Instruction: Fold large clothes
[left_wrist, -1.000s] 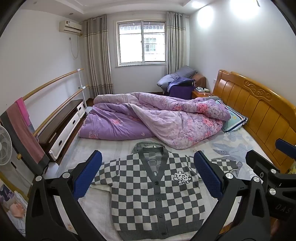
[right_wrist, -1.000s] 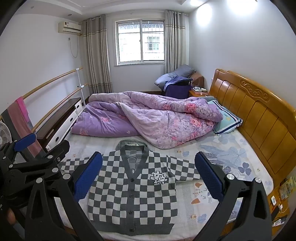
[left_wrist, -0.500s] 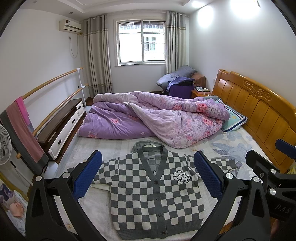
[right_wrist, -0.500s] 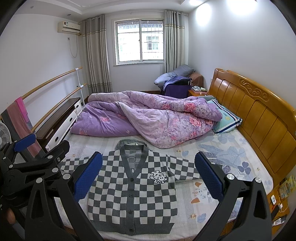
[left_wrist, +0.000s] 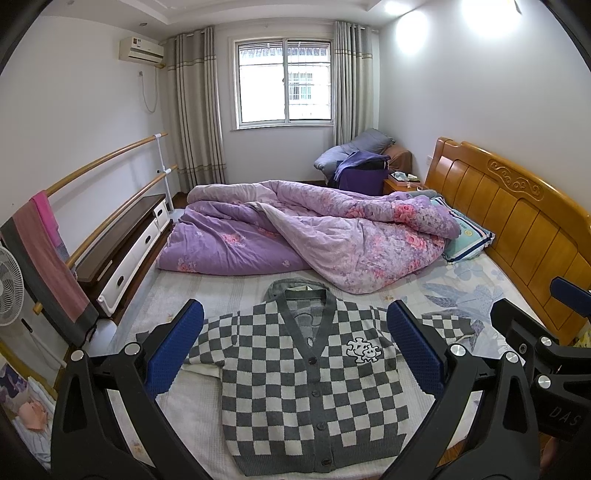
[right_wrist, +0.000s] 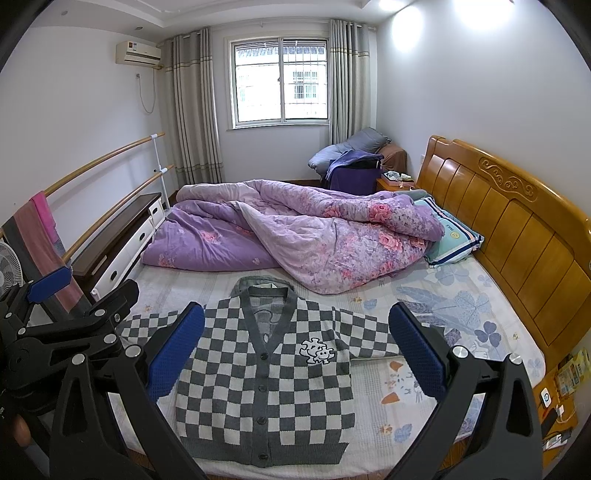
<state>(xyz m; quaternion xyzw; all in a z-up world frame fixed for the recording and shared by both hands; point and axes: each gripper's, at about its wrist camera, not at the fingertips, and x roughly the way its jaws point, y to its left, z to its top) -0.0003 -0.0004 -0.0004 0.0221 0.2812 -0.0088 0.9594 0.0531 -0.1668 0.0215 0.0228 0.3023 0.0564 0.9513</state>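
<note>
A grey and white checkered cardigan (left_wrist: 310, 384) lies flat and buttoned on the near part of the bed, sleeves spread out to both sides; it also shows in the right wrist view (right_wrist: 264, 373). My left gripper (left_wrist: 295, 347) is open and empty, held above the cardigan near the bed's front edge. My right gripper (right_wrist: 295, 347) is open and empty too, held above the cardigan. The right gripper's body shows at the right edge of the left wrist view (left_wrist: 546, 354). The left gripper's body shows at the left of the right wrist view (right_wrist: 66, 332).
A crumpled purple floral quilt (left_wrist: 314, 232) fills the far half of the bed (right_wrist: 424, 321). A pillow (left_wrist: 465, 236) lies by the wooden headboard (left_wrist: 517, 221) on the right. A low cabinet (left_wrist: 122, 251), wooden rails with a towel (left_wrist: 44, 251) and a fan (left_wrist: 9, 291) stand left.
Both grippers have drifted very slightly; the view of the cardigan has shifted a little. Both stay open and the cardigan has not moved.
</note>
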